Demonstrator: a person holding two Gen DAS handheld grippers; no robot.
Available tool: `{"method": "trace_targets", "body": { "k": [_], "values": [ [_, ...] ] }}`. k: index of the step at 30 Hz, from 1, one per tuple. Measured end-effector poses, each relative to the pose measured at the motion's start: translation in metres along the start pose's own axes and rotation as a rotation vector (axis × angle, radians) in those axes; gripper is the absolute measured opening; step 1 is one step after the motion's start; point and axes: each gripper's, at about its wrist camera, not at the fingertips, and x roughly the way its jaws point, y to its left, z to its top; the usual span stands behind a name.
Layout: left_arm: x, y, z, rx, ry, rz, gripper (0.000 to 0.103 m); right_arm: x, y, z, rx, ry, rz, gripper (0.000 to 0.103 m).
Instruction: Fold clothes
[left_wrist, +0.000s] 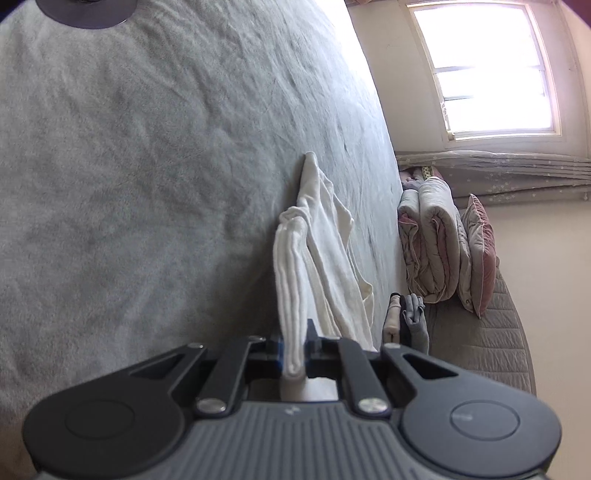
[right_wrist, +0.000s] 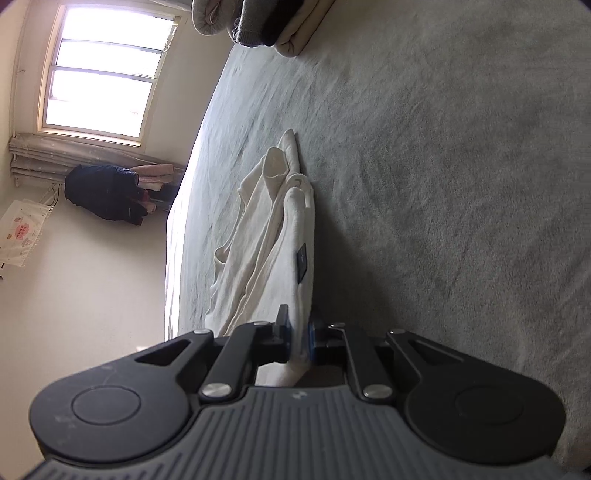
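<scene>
A cream-white garment (left_wrist: 317, 251) trails from my left gripper (left_wrist: 294, 341) across the grey bed cover (left_wrist: 147, 166); the jaws are shut on its thick ribbed edge. In the right wrist view the same white garment (right_wrist: 266, 236), with a small dark label (right_wrist: 302, 262), stretches away from my right gripper (right_wrist: 298, 332), whose blue-padded jaws are shut on another part of its edge. The far end of the cloth rests on the bed cover (right_wrist: 424, 184); the part near both grippers is lifted off it.
Folded quilts and a pink pillow (left_wrist: 443, 251) are stacked at the bed's far side, with small folded clothes (left_wrist: 406, 317) beside them. A bright window (left_wrist: 487, 66) is beyond. Folded items (right_wrist: 266, 22) lie at the bed's far end; a dark pile (right_wrist: 107, 192) sits under the window.
</scene>
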Motion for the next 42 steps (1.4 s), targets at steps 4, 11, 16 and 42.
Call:
{"method": "trace_targets", "body": {
  "k": [4, 11, 16, 42],
  "values": [
    [-0.024, 0.016, -0.021, -0.052, 0.01, -0.015, 0.009, -0.018, -0.011, -0.018, 0.029, 0.005, 0.03, 0.011],
    [-0.075, 0.03, -0.056, -0.081, -0.045, -0.049, 0.009, -0.052, -0.026, -0.042, 0.06, 0.0, 0.086, 0.011],
    [-0.094, 0.04, -0.067, -0.104, -0.055, -0.053, 0.009, -0.065, -0.03, -0.05, 0.076, 0.001, 0.124, 0.012],
    [0.01, -0.012, 0.033, -0.221, -0.03, -0.075, 0.014, 0.048, 0.01, 0.052, 0.074, -0.005, 0.144, 0.016]
  ]
}}
